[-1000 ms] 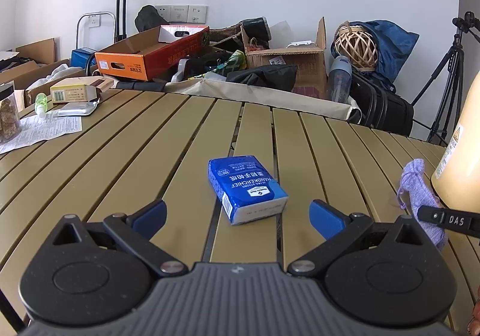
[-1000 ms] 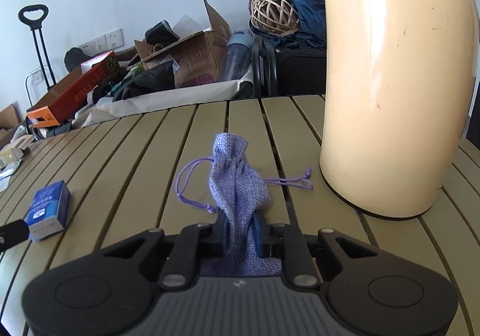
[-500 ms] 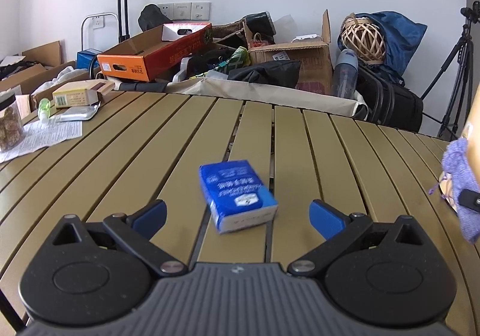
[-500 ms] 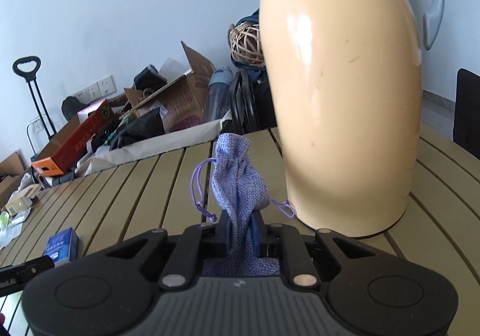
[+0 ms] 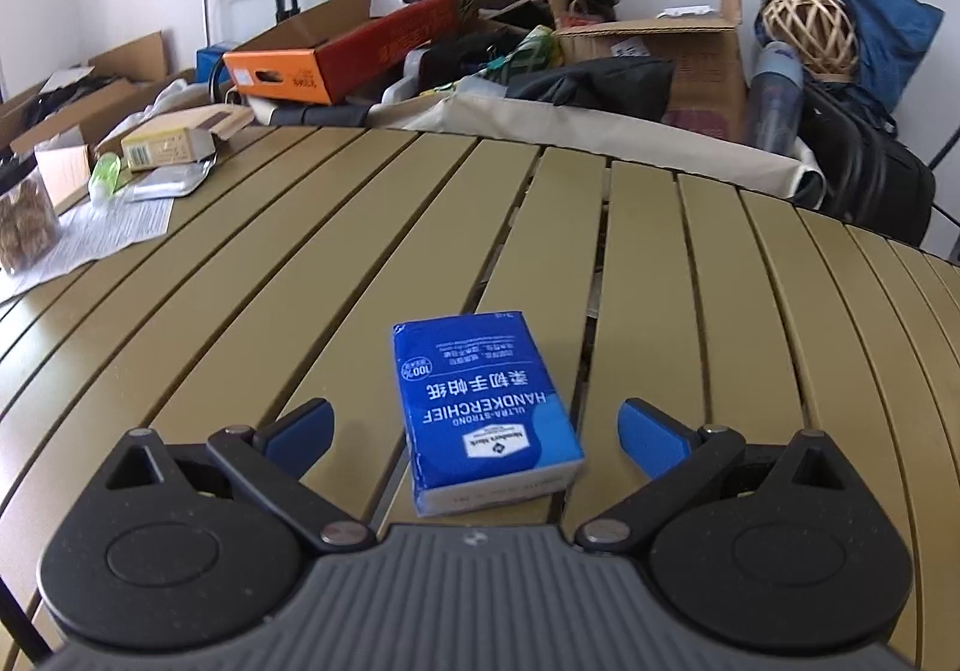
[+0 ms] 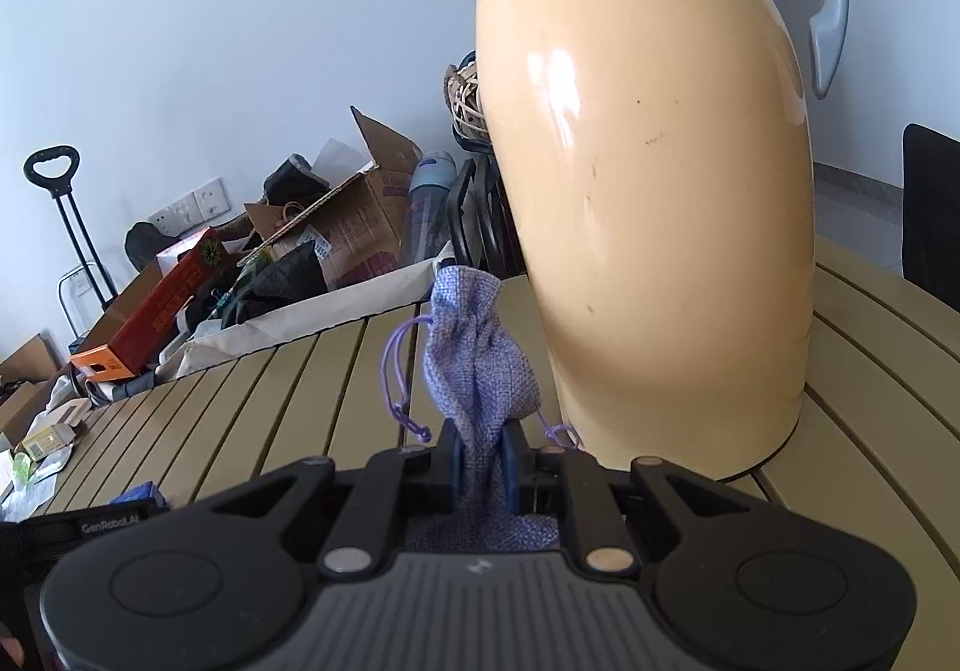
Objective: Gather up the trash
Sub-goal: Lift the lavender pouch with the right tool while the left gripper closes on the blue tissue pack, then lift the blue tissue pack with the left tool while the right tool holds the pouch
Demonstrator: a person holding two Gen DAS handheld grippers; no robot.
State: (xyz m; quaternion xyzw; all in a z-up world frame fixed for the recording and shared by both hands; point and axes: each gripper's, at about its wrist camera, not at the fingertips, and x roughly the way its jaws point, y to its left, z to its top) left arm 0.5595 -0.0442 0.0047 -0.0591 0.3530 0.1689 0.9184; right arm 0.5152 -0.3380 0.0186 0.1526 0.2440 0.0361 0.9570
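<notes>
Left wrist view: one tissue pack point(image 5: 483, 408), one open left claw point(image 5: 477, 428).

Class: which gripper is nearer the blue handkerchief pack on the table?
Left. The left gripper straddles the handkerchief pack, jaws open. The right gripper holds a purple pouch beside it.

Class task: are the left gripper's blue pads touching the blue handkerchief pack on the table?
Apart. The left wrist view shows the left gripper open, bare table slats between each pad and the handkerchief pack.
</notes>
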